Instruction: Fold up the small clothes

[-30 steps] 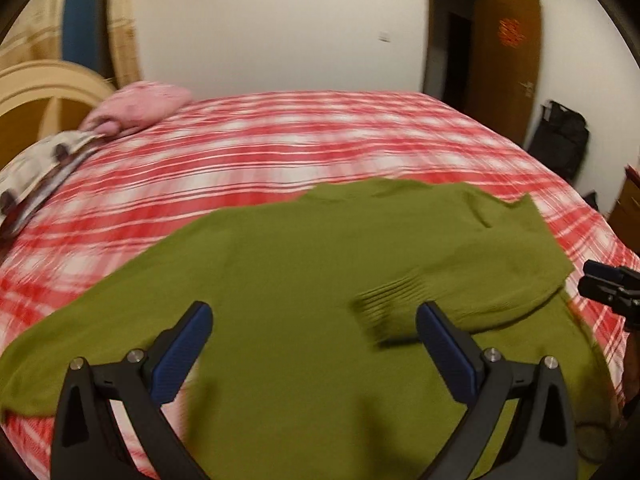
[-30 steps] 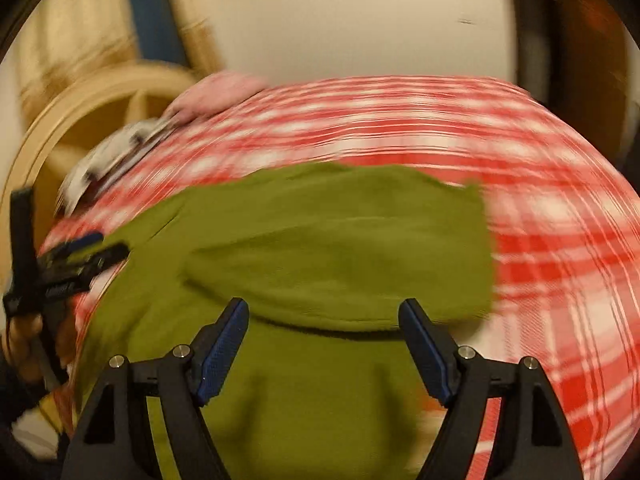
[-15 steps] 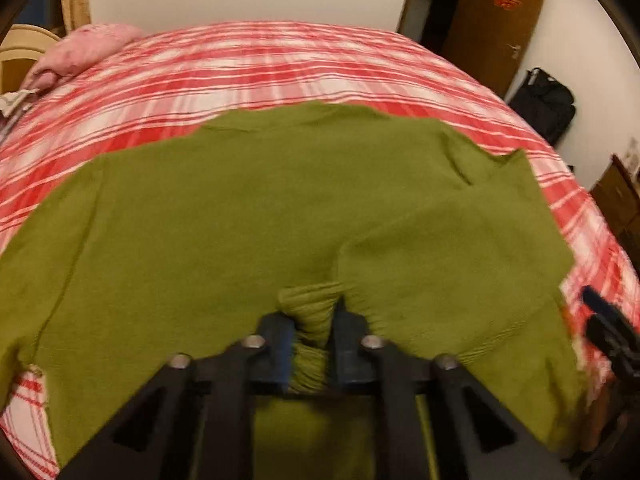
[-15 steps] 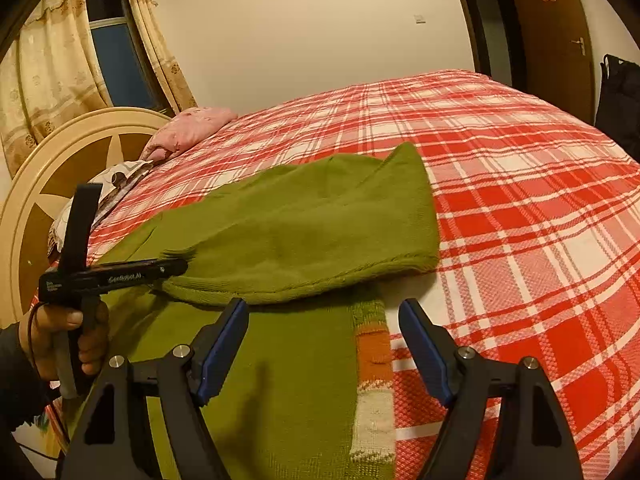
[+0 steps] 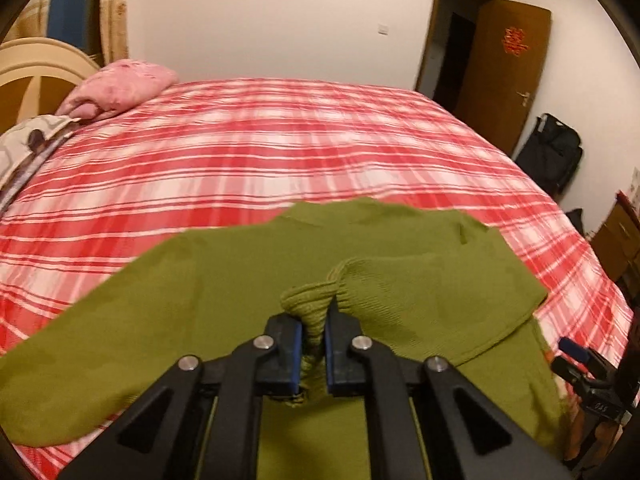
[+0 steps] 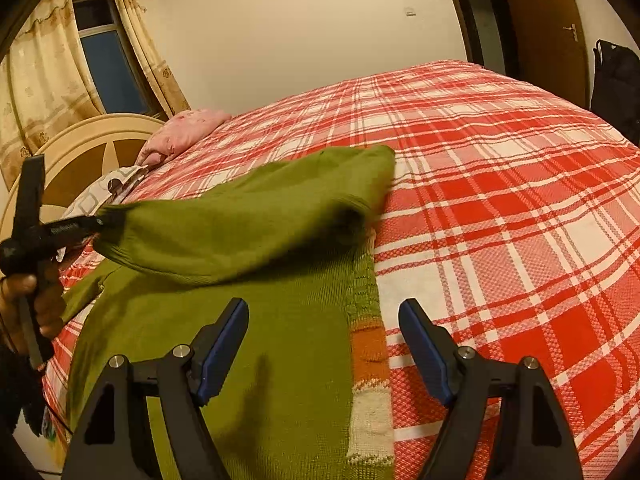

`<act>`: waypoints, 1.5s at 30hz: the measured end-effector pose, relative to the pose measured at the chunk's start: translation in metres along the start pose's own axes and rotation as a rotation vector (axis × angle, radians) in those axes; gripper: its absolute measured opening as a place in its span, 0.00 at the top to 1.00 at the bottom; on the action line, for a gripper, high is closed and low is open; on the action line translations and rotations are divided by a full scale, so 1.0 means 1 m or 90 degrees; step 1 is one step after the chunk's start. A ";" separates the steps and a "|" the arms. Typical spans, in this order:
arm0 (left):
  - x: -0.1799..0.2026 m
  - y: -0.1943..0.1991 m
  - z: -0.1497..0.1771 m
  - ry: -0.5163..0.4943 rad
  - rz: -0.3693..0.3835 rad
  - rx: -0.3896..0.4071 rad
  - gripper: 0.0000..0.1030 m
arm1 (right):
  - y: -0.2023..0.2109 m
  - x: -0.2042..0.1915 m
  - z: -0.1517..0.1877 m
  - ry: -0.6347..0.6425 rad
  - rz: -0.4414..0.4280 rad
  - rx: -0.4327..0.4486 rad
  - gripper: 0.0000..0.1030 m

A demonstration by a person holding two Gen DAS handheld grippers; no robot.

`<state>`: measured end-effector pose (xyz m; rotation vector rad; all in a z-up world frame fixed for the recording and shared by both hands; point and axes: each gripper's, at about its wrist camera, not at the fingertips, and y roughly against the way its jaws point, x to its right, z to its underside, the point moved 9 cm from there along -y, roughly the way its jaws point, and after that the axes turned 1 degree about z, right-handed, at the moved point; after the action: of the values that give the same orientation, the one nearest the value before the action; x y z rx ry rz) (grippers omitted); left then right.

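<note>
The bed (image 5: 280, 152) with its red-and-white checked cover fills both views, and the green sweater (image 5: 192, 308) lies spread on its near part, from about 6 to 9 o'clock in the right wrist view, body flat and its striped hem (image 6: 370, 364) at 6 o'clock. One sleeve (image 6: 248, 224) is already folded across the body, while the other sleeve (image 5: 60, 376) trails out unfolded toward 8 o'clock in the left wrist view. The left gripper (image 5: 312, 344) is clamped on the ribbed cuff (image 5: 310, 312) of the folded-over sleeve, its jaws having just been closing on it, and the cuff looks raised off the body. The right gripper (image 6: 324, 344) stands wide and holds nothing, above the hem. By my reading the fold is early: both sleeves and the body fold remain.
</note>
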<state>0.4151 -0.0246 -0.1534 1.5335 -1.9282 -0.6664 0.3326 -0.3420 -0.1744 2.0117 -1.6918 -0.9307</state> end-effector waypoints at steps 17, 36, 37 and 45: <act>-0.050 -0.053 0.030 0.032 -0.053 -0.080 0.82 | -0.038 0.006 -0.039 0.076 0.176 -0.076 0.24; -0.071 -0.031 0.048 0.026 -0.099 -0.056 0.19 | -0.025 0.030 -0.065 0.032 0.231 -0.018 0.24; -0.068 -0.032 0.051 0.031 -0.086 -0.061 0.19 | -0.032 0.019 -0.065 0.097 0.271 -0.036 0.24; -0.049 -0.037 0.067 -0.008 -0.094 -0.080 0.19 | -0.063 0.028 -0.054 0.101 0.292 -0.102 0.24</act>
<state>0.4018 0.0174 -0.2332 1.6062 -1.7574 -0.8461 0.4176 -0.3623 -0.1830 1.4617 -1.8128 -0.6989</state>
